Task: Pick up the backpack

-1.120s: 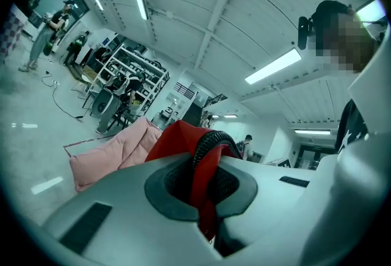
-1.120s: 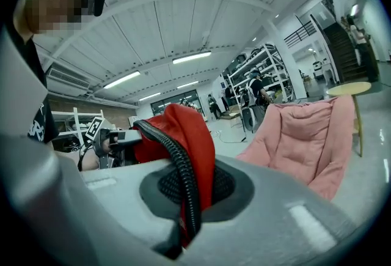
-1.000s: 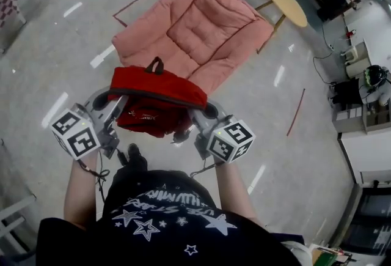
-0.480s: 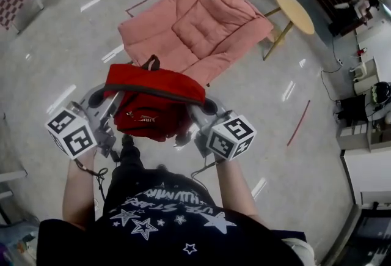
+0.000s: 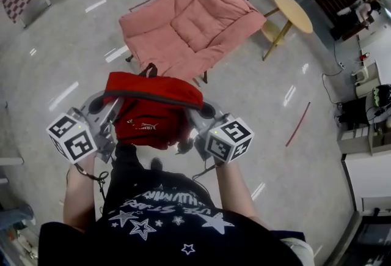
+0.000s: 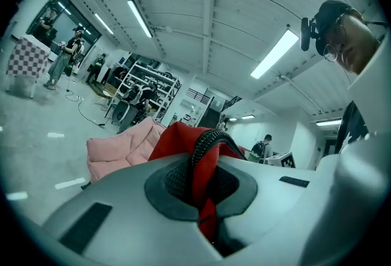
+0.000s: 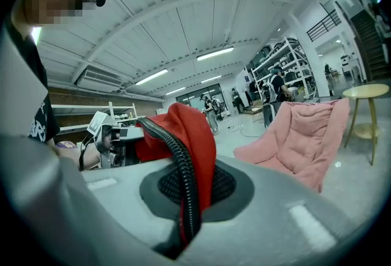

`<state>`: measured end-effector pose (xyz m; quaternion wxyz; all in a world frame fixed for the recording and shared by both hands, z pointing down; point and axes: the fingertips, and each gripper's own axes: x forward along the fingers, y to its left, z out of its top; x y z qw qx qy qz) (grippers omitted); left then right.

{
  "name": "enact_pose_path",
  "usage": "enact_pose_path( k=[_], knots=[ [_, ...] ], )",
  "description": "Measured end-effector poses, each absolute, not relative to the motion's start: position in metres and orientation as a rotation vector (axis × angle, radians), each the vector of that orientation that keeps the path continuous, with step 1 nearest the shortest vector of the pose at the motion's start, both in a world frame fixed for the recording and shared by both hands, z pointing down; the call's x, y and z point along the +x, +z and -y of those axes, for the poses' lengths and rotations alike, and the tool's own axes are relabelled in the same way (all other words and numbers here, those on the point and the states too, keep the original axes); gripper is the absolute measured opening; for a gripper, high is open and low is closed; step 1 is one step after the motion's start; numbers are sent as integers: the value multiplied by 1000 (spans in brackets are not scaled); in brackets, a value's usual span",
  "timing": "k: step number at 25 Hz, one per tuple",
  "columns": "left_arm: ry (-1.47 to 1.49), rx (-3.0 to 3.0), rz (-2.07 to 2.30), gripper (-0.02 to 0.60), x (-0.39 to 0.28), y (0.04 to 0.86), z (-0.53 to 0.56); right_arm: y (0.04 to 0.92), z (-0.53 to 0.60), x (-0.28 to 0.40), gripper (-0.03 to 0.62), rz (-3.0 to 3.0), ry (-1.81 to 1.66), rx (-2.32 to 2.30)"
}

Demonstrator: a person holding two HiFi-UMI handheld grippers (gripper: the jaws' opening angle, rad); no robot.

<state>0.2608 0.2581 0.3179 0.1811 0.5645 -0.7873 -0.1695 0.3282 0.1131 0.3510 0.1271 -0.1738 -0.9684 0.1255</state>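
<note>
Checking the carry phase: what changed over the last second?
The person moved, carrying the red backpack slightly away from the pink chair; in the head view it overlaps the chair's front edge less than before. Unchanged: left gripper and right gripper stay shut on the backpack's top edge, which hangs between them.

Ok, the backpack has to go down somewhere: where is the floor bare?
Bare floor lies left of the pink chair, another patch between the round table and the red tape strip. The chair's seat is also free. The right edge, with desks, is crowded.
</note>
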Motion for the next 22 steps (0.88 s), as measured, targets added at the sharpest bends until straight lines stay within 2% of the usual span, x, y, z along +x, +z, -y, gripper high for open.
enact_pose_path(
  k=[22],
  knots=[
    [-450, 1577, 2183, 12, 270, 308, -259, 346, -112, 329, 11, 2814, 436, -458]
  ],
)
